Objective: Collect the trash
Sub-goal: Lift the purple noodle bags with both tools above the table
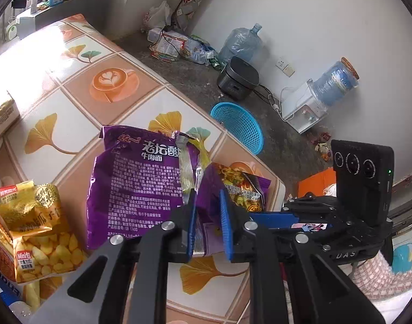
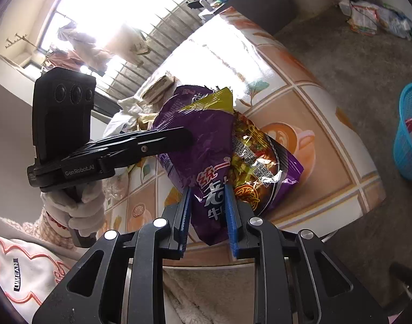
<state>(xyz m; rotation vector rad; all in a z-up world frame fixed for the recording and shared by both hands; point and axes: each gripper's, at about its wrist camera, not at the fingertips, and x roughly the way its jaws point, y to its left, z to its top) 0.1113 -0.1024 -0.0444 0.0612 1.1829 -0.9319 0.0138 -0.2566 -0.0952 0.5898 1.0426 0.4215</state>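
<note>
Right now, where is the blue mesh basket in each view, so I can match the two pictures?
Left wrist view: blue mesh basket sits on the floor, centre-right, just past the table edge.
Right wrist view: blue mesh basket is at the far right edge.
Shared landmark: the purple noodle packet.

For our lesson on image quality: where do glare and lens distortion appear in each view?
Right wrist view: the window is blown out white, and glare washes the tablecloth. Left wrist view: glare on the tablecloth's far left; table edges curve in both.

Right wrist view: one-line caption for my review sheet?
Right gripper and left gripper both clamp a crinkled purple noodle wrapper above the patterned tablecloth.
</note>
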